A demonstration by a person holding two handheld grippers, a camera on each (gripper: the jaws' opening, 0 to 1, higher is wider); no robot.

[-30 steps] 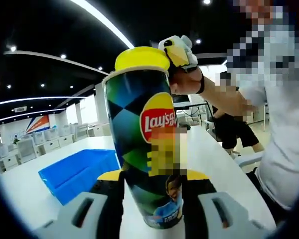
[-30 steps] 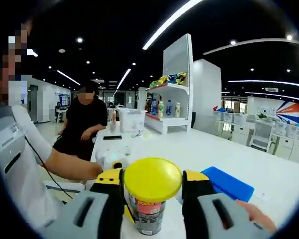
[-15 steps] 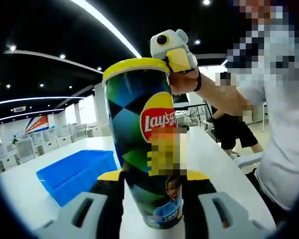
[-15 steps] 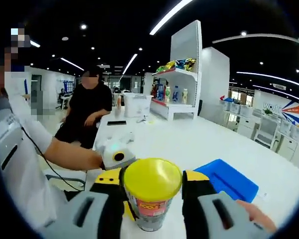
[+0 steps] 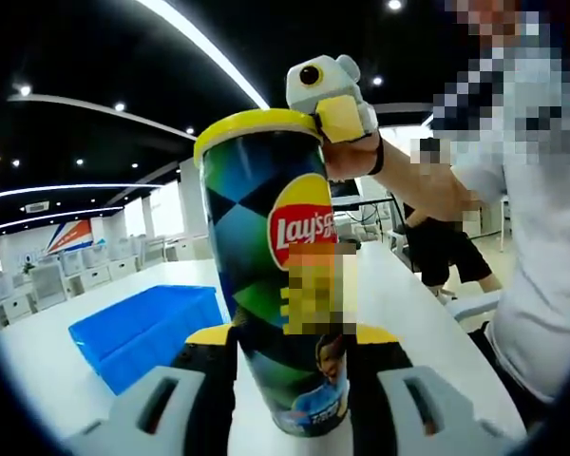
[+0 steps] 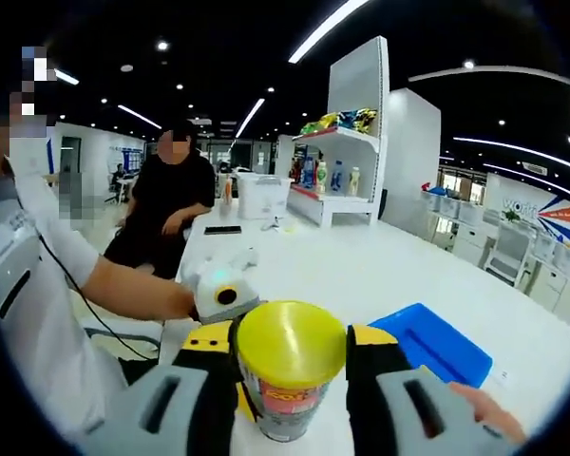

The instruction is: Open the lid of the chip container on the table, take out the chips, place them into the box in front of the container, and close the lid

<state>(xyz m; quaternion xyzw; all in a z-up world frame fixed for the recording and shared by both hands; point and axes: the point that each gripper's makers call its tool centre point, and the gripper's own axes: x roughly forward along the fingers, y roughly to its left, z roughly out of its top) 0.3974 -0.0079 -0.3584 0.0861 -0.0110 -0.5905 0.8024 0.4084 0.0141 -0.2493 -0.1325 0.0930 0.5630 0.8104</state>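
In the left gripper view, the left gripper (image 5: 290,342) has its two jaws pressed against the lower sides of the can (image 5: 275,275), a tall chip container standing upright on the white table (image 5: 427,313). The can's yellow lid (image 5: 256,122) sits on its top rim. The right gripper (image 5: 334,95) shows at the lid's right edge, carried by a person's hand (image 5: 351,157); from here I cannot tell how its jaws stand. A blue box (image 5: 142,328) lies on the table to the left of the can, close beside it but apart. A seated person (image 5: 446,247) shows behind the arm. In the right gripper view, the right gripper (image 6: 290,356) has its jaws set against either side of the lid (image 6: 290,342), clamped on it, with the can (image 6: 283,408) below. The left gripper (image 6: 218,290) shows to the left behind the lid, held by a hand (image 6: 176,302). The box (image 6: 432,342) lies to the right on the table (image 6: 332,275). Fingers (image 6: 484,408) show at the lower right. A shelf (image 6: 328,190) with bottles and bags stands further back.
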